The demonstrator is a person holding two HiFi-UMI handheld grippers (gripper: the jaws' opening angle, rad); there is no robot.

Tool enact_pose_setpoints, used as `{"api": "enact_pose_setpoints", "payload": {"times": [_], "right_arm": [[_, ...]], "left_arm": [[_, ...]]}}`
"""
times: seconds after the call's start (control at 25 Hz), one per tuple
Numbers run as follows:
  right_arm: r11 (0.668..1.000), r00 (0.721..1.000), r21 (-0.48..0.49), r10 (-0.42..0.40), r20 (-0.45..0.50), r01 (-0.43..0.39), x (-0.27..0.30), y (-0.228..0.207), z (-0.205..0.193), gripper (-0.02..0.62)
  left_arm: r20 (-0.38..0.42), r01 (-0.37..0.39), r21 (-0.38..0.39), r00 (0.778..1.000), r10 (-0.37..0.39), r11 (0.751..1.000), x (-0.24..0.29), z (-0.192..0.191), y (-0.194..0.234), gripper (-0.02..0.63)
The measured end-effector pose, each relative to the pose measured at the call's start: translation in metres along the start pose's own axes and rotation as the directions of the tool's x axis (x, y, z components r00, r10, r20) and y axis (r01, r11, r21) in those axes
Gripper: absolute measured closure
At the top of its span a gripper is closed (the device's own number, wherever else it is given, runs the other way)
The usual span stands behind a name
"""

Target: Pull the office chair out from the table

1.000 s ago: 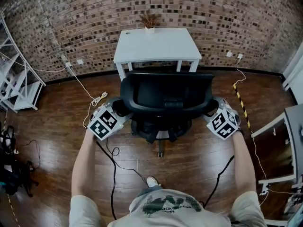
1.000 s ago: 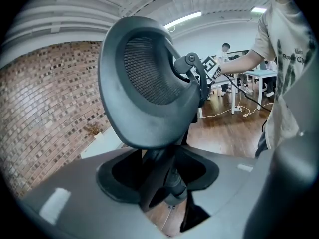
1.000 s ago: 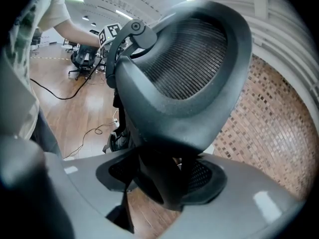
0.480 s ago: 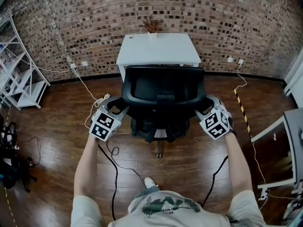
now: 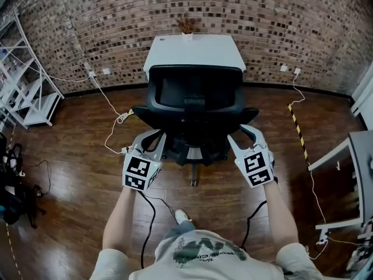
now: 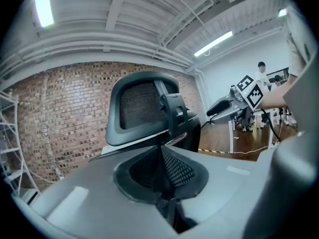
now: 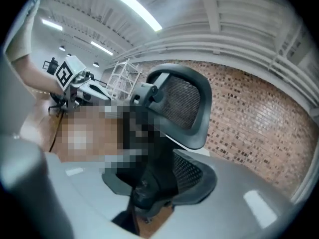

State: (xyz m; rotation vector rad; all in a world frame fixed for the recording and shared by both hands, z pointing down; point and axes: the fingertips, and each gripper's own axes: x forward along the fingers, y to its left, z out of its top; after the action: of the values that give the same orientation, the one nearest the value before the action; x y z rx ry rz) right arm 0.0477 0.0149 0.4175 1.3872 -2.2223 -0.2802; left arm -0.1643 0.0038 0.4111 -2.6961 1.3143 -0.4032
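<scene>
Office chair (image 5: 195,98): black, mesh back, armrests; stands on the wood floor (image 5: 70,156) just before the white surface (image 5: 195,50). Left gripper (image 5: 154,136) fingers just closed, nearly together, on nothing. Right gripper (image 5: 245,134) fingers closing, apart, on nothing.

A brick wall (image 5: 291,22) ran behind, above a dark wood-plank floor (image 5: 70,209). White metal shelving (image 5: 35,107) stood at the left. White cables (image 5: 122,116) trailed across the boards, and yellow-black tape (image 5: 296,127) marked the right. Strip lights (image 6: 215,43) lit a white beamed ceiling (image 6: 124,14).
</scene>
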Motion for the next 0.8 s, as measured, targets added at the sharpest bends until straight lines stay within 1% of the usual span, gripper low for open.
{"api": "enact_pose_setpoints", "payload": {"times": [0.04,0.2,0.32,0.44,0.48,0.6,0.8], "right_arm": [[1.000,1.000,0.025,0.009,0.018,-0.009,-0.008,0.009,0.004,0.433],[0.996,0.997,0.084,0.033,0.070,-0.039,-0.034,0.042,0.014,0.447],[0.986,0.993,0.156,0.047,0.107,-0.063,-0.052,0.064,0.017,0.471],[0.973,0.991,0.220,0.039,0.130,-0.068,-0.070,0.081,0.020,0.497],[0.970,0.990,0.234,0.030,0.137,-0.062,-0.076,0.086,0.021,0.512],[0.963,0.986,0.266,0.008,0.167,-0.053,-0.096,0.101,0.026,0.594],[0.932,0.973,0.341,0.040,0.229,-0.119,-0.118,0.130,0.034,0.594]], "left_arm": [[0.009,0.005,-0.012,1.000,-0.005,1.000,-0.004,0.003,-0.013,0.586],[0.033,0.031,-0.056,0.999,-0.029,0.998,-0.018,0.014,-0.057,0.589],[0.065,0.033,-0.126,0.998,-0.025,0.991,-0.030,0.020,-0.080,0.589],[0.093,0.034,-0.204,0.996,-0.015,0.978,-0.044,0.027,-0.100,0.589],[0.097,0.038,-0.229,0.995,-0.016,0.973,-0.049,0.028,-0.107,0.589],[0.111,0.042,-0.283,0.994,-0.011,0.958,-0.063,0.031,-0.127,0.589],[0.120,0.009,-0.321,0.992,0.031,0.947,-0.086,0.033,-0.152,0.589]]}}
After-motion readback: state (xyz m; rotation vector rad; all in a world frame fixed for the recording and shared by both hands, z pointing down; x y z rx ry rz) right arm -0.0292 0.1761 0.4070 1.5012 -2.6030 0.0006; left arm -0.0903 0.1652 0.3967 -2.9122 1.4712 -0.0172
